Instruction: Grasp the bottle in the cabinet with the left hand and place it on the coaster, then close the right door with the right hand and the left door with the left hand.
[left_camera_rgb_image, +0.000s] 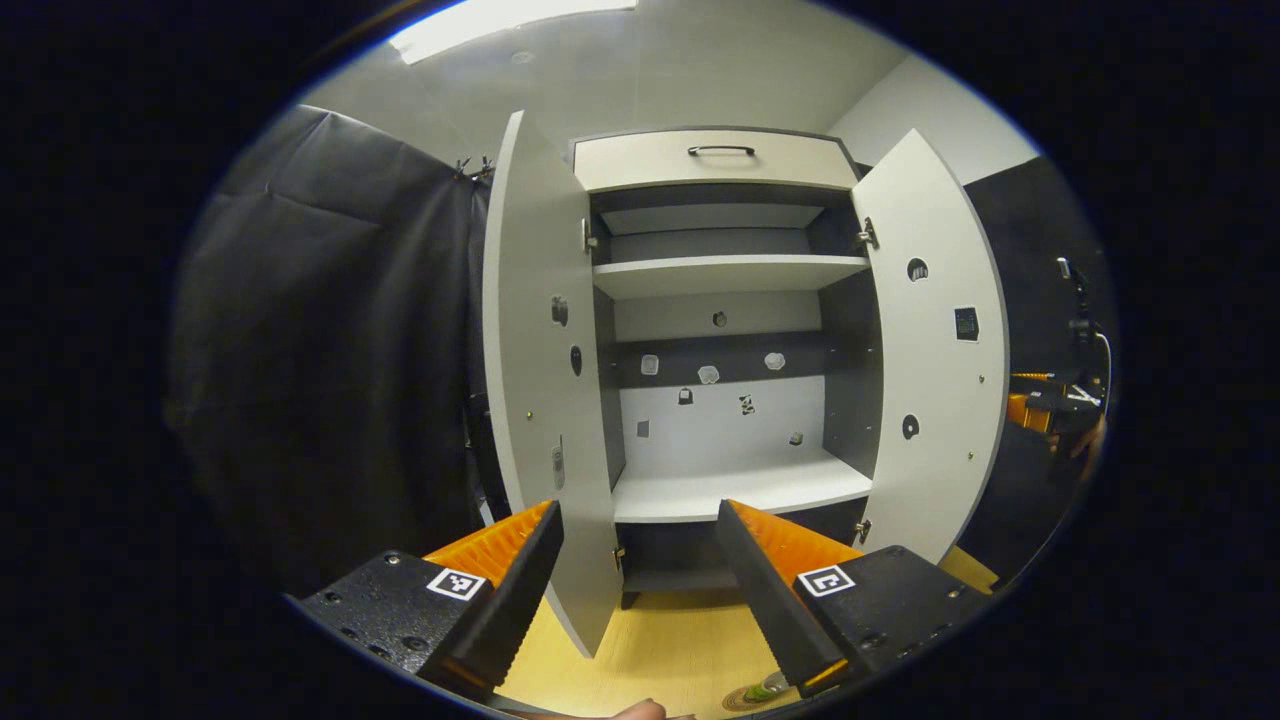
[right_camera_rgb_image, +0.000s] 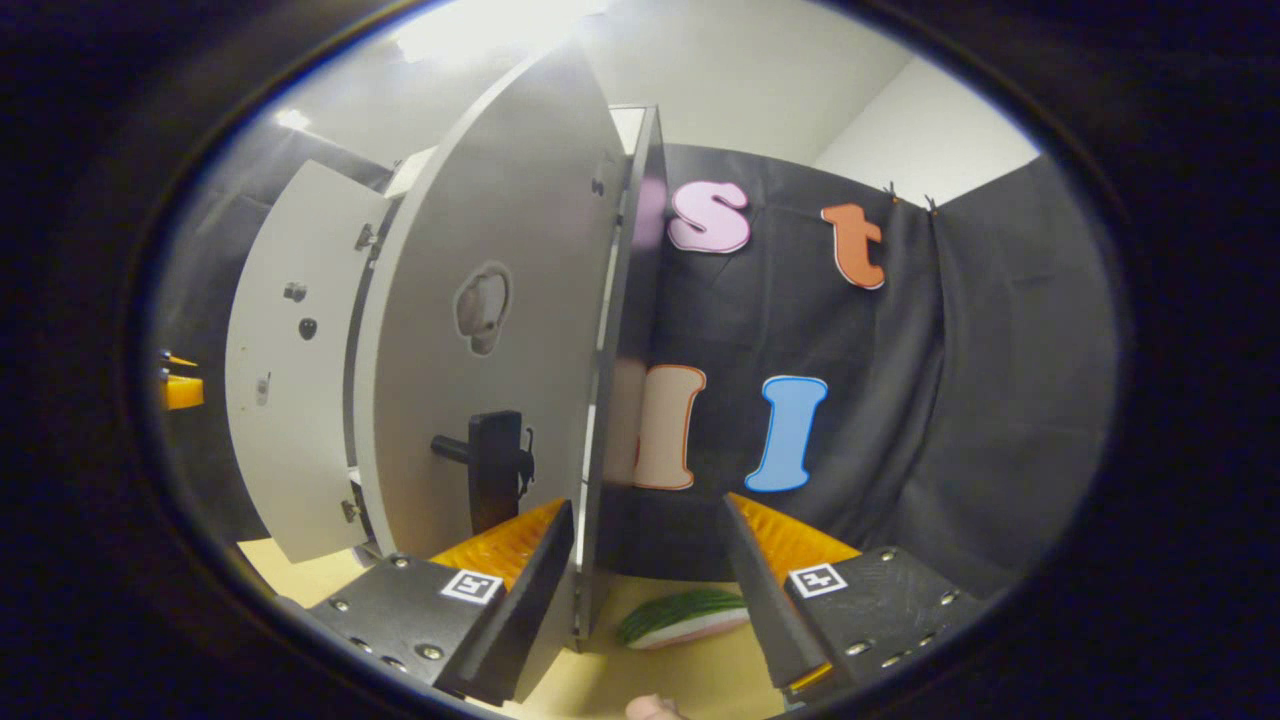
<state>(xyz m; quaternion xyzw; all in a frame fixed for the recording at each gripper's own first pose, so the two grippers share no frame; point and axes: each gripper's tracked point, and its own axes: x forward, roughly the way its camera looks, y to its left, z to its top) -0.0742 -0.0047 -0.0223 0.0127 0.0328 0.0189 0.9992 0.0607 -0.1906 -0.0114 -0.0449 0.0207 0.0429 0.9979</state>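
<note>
While both flat matte doors (left_camera_rgb_image: 545, 330) gape, ridged fingers (left_camera_rgb_image: 775, 590) stand apart.

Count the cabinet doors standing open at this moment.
2. In the left gripper view, the left door swings out on the cabinet's left side and the right door on its right; both stand open.

cabinet (left_camera_rgb_image: 720, 270): doors swung wide | bottle (left_camera_rgb_image: 765, 688) on coaster (left_camera_rgb_image: 745, 700) (before cabinet, on table (left_camera_rgb_image: 660, 640))
</note>
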